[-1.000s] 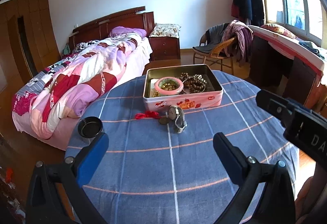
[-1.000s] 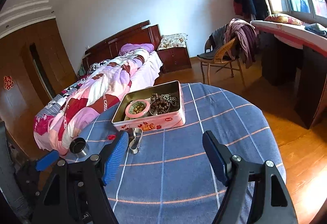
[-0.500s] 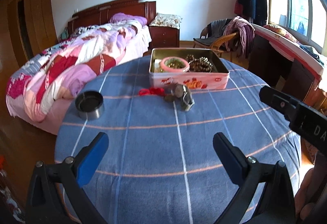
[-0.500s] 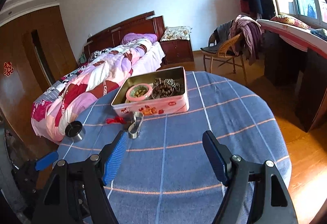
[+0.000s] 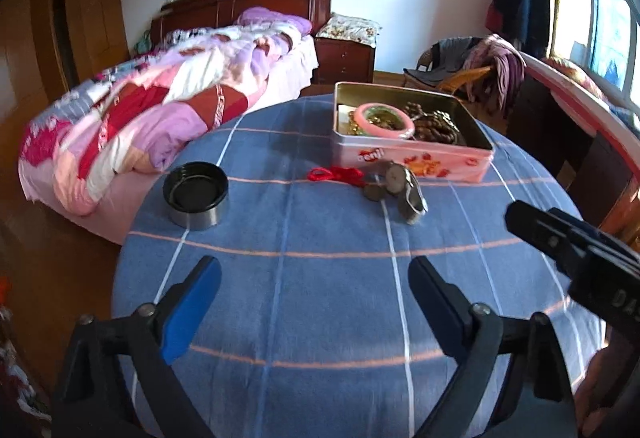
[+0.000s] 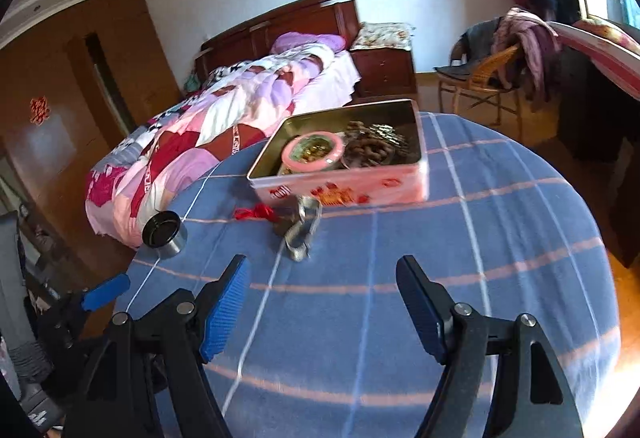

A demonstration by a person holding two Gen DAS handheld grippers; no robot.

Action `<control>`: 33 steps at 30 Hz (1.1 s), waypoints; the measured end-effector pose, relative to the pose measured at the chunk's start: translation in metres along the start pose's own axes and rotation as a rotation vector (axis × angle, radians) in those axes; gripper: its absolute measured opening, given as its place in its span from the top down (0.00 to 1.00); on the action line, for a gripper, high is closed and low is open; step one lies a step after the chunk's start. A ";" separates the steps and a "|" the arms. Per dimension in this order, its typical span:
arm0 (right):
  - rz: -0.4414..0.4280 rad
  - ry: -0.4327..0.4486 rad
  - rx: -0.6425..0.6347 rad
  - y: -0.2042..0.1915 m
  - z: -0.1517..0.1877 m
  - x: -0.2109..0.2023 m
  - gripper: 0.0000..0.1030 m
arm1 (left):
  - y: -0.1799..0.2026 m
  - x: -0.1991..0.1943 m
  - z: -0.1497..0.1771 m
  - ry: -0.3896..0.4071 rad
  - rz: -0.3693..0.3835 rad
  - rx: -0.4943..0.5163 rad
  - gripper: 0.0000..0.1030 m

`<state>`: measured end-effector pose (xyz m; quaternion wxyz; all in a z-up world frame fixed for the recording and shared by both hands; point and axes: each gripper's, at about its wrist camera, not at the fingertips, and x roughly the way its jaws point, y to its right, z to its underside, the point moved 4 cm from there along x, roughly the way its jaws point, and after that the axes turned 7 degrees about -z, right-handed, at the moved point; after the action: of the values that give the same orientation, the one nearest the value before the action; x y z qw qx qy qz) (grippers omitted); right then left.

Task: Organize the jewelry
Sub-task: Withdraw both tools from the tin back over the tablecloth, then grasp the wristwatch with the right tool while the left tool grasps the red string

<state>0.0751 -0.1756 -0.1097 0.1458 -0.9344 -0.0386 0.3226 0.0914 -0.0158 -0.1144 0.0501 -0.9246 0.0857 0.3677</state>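
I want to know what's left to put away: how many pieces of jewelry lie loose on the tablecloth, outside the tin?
2 that I can tell apart: a red cord and a metal watch, both just in front of the tin. Small dark pieces between them may be separate items; too blurred to tell.

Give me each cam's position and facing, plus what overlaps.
Left wrist: sits behind the open left gripper, faces across the blue checked tablecloth toward the pink rectangular tin; right gripper's black body shows at right.
Right wrist: behind the open right gripper, same heading; left gripper's blue tip shows low left.
Shared: the tin, red cord, silver wristwatch, black-lined steel cup.
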 end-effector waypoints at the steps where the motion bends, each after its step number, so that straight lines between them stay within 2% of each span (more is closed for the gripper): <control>1: -0.003 -0.016 -0.005 -0.001 -0.004 0.009 0.27 | -0.001 0.003 -0.003 -0.007 0.008 -0.013 0.08; 6: -0.035 -0.100 0.031 0.006 -0.021 0.067 0.27 | -0.008 0.016 -0.015 -0.002 -0.010 -0.031 0.08; 8: -0.024 -0.125 0.022 0.007 -0.024 0.087 0.31 | -0.003 0.022 -0.017 -0.011 -0.008 -0.003 0.08; 10: -0.021 -0.160 0.016 0.007 -0.026 0.105 0.39 | 0.001 0.028 -0.019 -0.014 -0.014 0.025 0.08; 13: -0.019 -0.198 -0.006 0.005 -0.027 0.124 0.42 | 0.004 0.036 -0.021 -0.028 -0.015 0.036 0.08; 14: -0.018 -0.211 -0.014 0.004 -0.027 0.130 0.45 | 0.005 0.038 -0.020 -0.034 -0.007 0.036 0.08; 15: -0.018 -0.227 -0.021 0.005 -0.025 0.134 0.61 | 0.006 0.040 -0.021 -0.038 -0.002 0.038 0.08; 16: 0.000 -0.220 -0.039 0.005 -0.025 0.134 0.76 | 0.007 0.042 -0.020 -0.043 0.003 0.045 0.08; 19: -0.033 -0.230 -0.050 0.007 -0.024 0.132 0.85 | 0.012 0.047 -0.022 -0.042 0.009 0.063 0.08; 22: -0.032 -0.219 -0.043 0.013 -0.023 0.122 0.89 | 0.019 0.054 -0.026 -0.060 0.019 0.072 0.07; 27: -0.050 -0.139 0.051 0.038 -0.023 0.085 0.89 | 0.035 0.059 -0.036 -0.048 0.023 0.108 0.07; 31: -0.021 -0.110 0.086 0.054 -0.018 0.065 0.89 | 0.038 0.069 -0.047 -0.072 0.066 0.062 0.08; 33: -0.022 -0.098 0.117 0.063 -0.014 0.058 0.89 | 0.039 0.078 -0.053 -0.080 0.060 0.046 0.11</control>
<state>0.1283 -0.2293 -0.1520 0.2016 -0.9069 -0.0369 0.3681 0.1752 -0.0719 -0.1307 0.0638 -0.9047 0.1195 0.4039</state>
